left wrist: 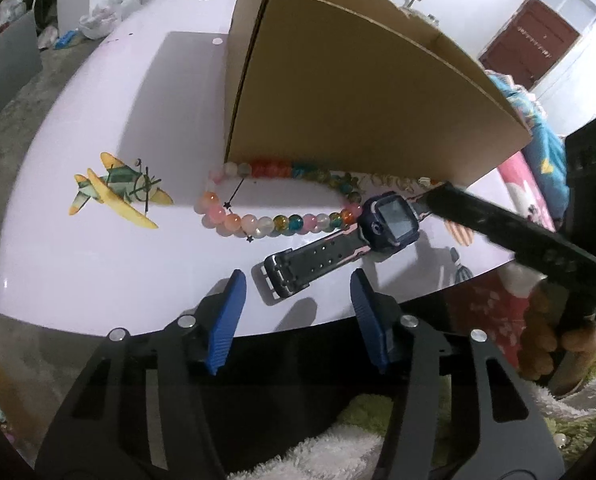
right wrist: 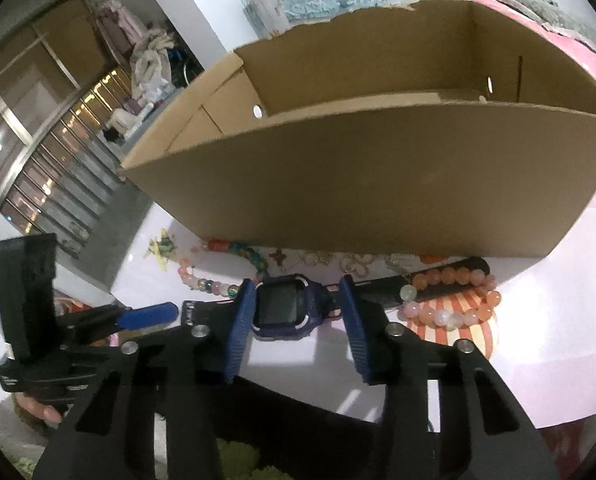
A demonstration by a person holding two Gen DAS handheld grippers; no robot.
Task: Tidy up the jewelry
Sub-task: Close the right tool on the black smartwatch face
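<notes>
Two grippers near the watch, in front of the cardboard box [right wrist: 378,176].

My right gripper [right wrist: 298,300] was open, its blue fingers on both sides of the purple watch [right wrist: 286,308] lying on the white table [left wrist: 78,264]. My left gripper [left wrist: 298,284] was open too, just before the strap buckle. Beaded bracelets [left wrist: 258,216] lay beside the watch.
</notes>
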